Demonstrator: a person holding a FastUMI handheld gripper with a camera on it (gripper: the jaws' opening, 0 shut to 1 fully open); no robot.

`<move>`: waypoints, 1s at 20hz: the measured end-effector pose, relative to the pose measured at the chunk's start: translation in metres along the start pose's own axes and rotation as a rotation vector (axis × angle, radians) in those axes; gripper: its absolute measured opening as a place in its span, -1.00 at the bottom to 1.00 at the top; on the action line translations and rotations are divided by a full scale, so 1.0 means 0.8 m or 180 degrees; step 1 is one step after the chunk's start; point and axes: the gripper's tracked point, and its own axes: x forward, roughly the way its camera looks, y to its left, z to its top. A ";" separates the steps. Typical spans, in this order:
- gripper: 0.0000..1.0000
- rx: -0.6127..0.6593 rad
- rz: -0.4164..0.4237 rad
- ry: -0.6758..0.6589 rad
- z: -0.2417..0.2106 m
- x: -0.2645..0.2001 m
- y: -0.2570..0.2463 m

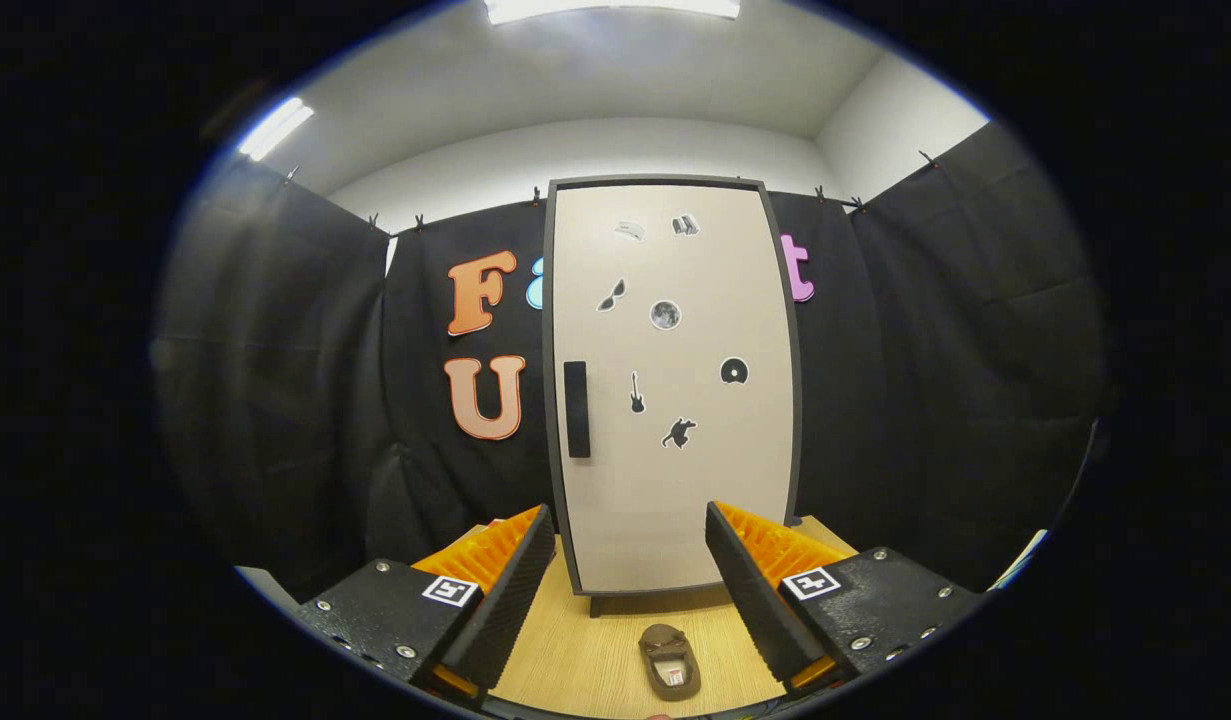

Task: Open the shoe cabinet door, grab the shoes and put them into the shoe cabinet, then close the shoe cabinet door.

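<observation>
It is a recording booth, not a home: black cloth walls [305, 350] clipped around a light wooden table [575, 650], white ceiling [595, 80] with tube lamps [275, 127].

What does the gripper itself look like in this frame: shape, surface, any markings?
The gripper has two wedge-shaped fingers with ribbed inner faces. Each sits on a dark block with small screws and a square black-and-white marker tag on top. The fingers stand open, with nothing between them; a shoe lies on the wooden floor between them, and the cabinet stands beyond with its door shut.
</observation>
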 end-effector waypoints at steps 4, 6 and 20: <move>0.90 -0.0029 -0.0019 0.0047 -0.002 0.002 -0.002; 0.90 -0.0007 -0.0016 0.0058 0.001 0.006 -0.004; 0.90 0.0061 0.0344 0.0169 0.000 0.121 0.033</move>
